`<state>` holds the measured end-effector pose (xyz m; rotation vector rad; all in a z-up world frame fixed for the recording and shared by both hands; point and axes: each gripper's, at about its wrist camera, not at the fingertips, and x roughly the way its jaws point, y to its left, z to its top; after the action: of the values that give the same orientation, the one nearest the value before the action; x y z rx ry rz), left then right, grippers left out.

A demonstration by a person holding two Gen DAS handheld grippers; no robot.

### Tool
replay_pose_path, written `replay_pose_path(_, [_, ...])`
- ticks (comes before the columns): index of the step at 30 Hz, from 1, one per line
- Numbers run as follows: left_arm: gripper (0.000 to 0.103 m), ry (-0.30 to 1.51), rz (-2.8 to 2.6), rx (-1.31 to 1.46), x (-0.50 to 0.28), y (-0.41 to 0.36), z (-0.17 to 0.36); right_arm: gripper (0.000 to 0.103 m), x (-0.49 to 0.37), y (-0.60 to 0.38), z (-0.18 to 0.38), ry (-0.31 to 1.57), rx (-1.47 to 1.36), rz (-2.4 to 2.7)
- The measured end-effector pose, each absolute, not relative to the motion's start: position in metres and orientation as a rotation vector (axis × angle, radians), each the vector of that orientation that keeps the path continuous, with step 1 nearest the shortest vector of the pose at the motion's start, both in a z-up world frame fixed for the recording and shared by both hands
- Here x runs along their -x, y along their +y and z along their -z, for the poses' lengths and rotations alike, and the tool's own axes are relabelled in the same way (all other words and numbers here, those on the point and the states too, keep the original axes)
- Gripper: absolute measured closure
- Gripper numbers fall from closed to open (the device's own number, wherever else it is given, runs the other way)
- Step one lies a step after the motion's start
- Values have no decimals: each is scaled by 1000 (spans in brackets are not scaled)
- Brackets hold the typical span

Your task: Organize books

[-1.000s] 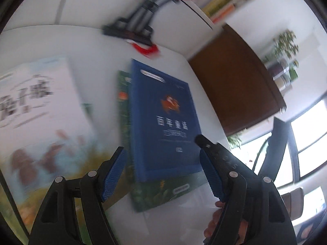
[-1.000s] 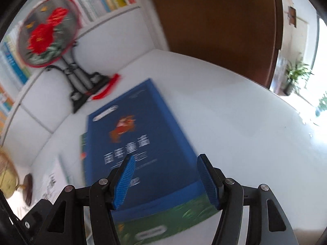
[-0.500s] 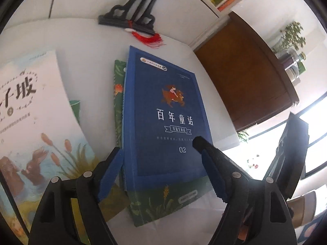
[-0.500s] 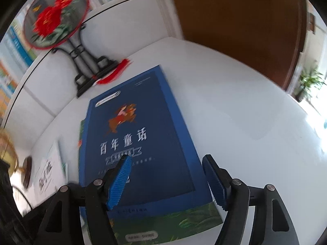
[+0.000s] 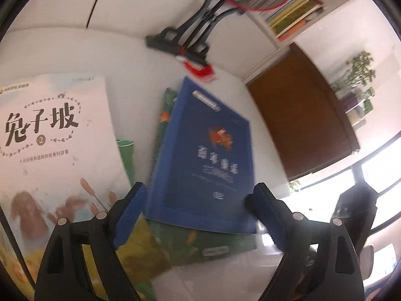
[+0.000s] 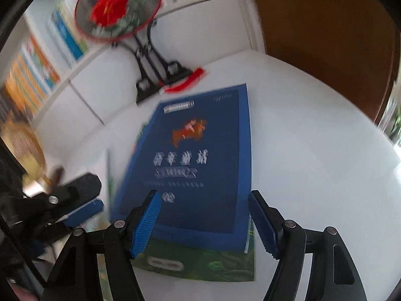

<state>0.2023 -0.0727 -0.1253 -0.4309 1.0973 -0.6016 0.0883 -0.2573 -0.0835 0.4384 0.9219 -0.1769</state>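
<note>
A blue book lies flat on a larger green book on the white table. Left of them lies a white book with dark lettering and reeds on its cover. My left gripper hovers over the blue book's near edge. Its jaws are opening, astride the book's width, and the pads touch nothing. In the right wrist view, my right gripper stands open above the same blue book and green book, gripping nothing. The left gripper's fingers show at the left.
A round fan with red flowers on a black stand stands behind the books, a red tassel at its foot. Shelves of books line the back wall. A brown door is at the right. Bare table lies right of the stack.
The left jaws have spread wider. Both grippers have shifted a little over the stack; the right one has rolled, and the left gripper's fingers now show in its view.
</note>
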Motion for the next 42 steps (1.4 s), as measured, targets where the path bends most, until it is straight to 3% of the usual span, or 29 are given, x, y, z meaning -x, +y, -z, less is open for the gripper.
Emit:
replay_pose_path(5, [16,1121,657,365,-204,-86,130,32,-96,-257,88,930,-450,206])
replay_pose_path(12, [15,1135,687,374,-199,-84,127,22,-98,-258,90,912,-478,187])
replay_pose_path(17, [16,1145,762,511,-198,-75,126,23,-96,-254,92,906,-575,93])
replay_pose_path(22, [16,1137,694,419,-197,-77,128,24,-86,-248,87,875,-470,230])
replay_pose_path(29, [14,1109,724,343,-199,-85,130,24,-88,-283,99,843,-633,257])
replay_pose_path(32, [9,1121,744,355,-199,-88,127,22,-95,-280,99,853,-645,197])
replay_pose_path(37, [11,1173,844,507,-201,-85,134,21,-97,-269,96,891,-593,175])
replay_pose_path(42, [10,1076,761,399,-191,-85,121,22,-93,-259,94,932,-534,128])
